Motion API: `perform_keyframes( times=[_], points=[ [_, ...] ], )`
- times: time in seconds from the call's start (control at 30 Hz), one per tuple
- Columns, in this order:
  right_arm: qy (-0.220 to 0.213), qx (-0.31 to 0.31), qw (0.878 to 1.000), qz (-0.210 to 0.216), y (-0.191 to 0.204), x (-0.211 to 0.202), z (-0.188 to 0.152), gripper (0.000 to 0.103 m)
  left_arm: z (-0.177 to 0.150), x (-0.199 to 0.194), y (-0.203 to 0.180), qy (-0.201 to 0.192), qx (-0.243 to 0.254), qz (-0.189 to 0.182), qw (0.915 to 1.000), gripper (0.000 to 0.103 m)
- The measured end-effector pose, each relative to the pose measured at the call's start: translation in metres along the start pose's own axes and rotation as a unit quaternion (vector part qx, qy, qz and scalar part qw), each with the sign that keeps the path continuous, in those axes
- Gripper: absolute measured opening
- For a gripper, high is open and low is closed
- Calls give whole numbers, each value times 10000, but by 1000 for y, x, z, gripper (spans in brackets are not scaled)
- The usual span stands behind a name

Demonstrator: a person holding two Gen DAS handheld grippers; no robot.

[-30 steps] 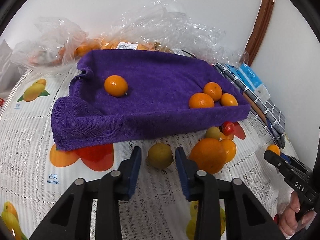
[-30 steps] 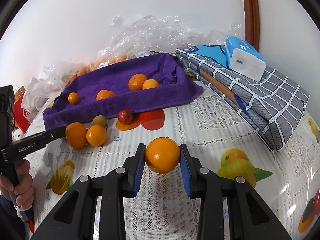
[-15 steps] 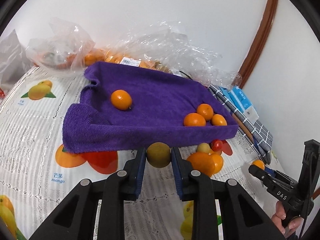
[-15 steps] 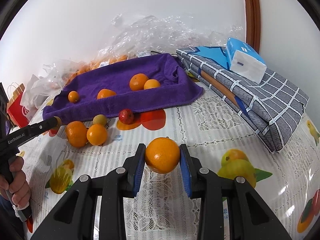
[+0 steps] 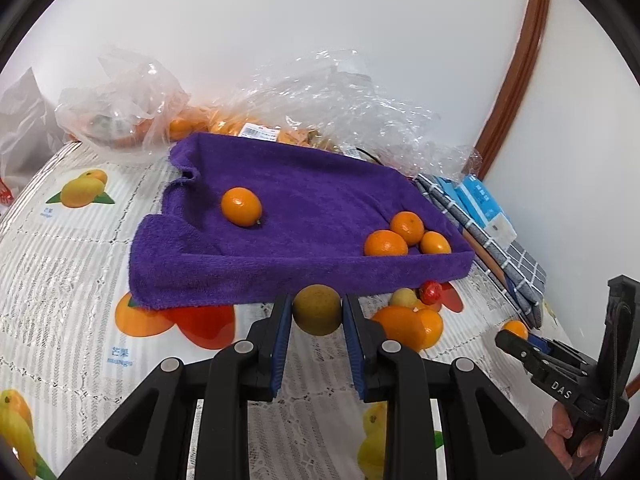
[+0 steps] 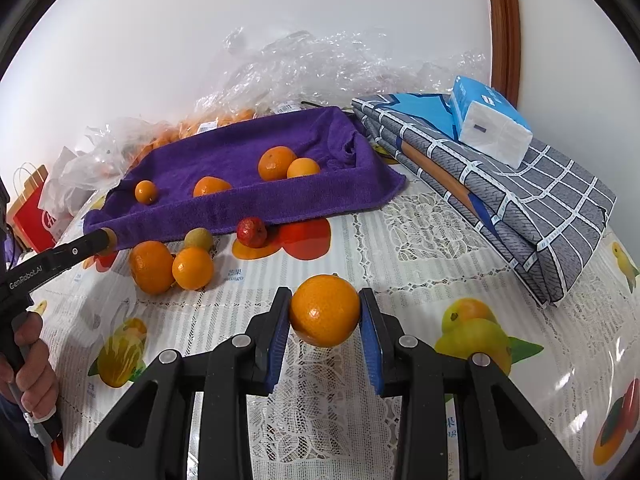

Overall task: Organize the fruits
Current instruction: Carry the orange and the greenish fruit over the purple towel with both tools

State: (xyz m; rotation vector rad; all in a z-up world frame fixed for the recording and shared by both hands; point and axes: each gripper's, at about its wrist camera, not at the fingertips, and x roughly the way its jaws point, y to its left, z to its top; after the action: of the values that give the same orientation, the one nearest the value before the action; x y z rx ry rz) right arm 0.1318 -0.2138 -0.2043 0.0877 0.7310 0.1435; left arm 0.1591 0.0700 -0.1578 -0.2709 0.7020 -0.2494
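My left gripper (image 5: pixel 317 312) is shut on a round brownish-green fruit (image 5: pixel 317 309) and holds it above the table, just before the front edge of the purple towel tray (image 5: pixel 280 272). My right gripper (image 6: pixel 325 312) is shut on an orange (image 6: pixel 325 310), lifted over the tablecloth. The tray holds one orange (image 5: pixel 241 206) at the left and three oranges (image 5: pixel 406 236) at the right corner. Loose on the table before the tray lie two oranges (image 6: pixel 172 266), a small green fruit (image 6: pixel 199 238) and a small red fruit (image 6: pixel 251 232).
Clear plastic bags (image 5: pixel 320 108) with more oranges lie behind the tray against the wall. A folded grey checked cloth (image 6: pixel 520 196) with a tissue pack (image 6: pixel 490 120) on it lies right of the tray. A red paper bag (image 6: pixel 30 208) stands far left.
My left gripper closed on the brownish-green fruit and lifted it off the table toward the tray. My right gripper held its orange almost still.
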Motion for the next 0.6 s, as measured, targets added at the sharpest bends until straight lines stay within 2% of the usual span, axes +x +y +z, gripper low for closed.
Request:
perform_keyframes(
  times=[0.13,0.37,0.47,0.6],
  points=[
    [-35,7,10000,23,0,-1,0,34,-1,-4,-2,-76,49,-45,9999,25],
    [33,85,9999,136,-2,0,4,34,3,-21,-3,-428,47,104,9990,25],
    [19,-42,9999,122,2,-3,11,34,12,-37,1,-680,-157,-100,9975,25],
    [-130,-139,9995,244,6,-9,31,34,34,-50,1,-901,-139,-54,9958,25]
  ],
)
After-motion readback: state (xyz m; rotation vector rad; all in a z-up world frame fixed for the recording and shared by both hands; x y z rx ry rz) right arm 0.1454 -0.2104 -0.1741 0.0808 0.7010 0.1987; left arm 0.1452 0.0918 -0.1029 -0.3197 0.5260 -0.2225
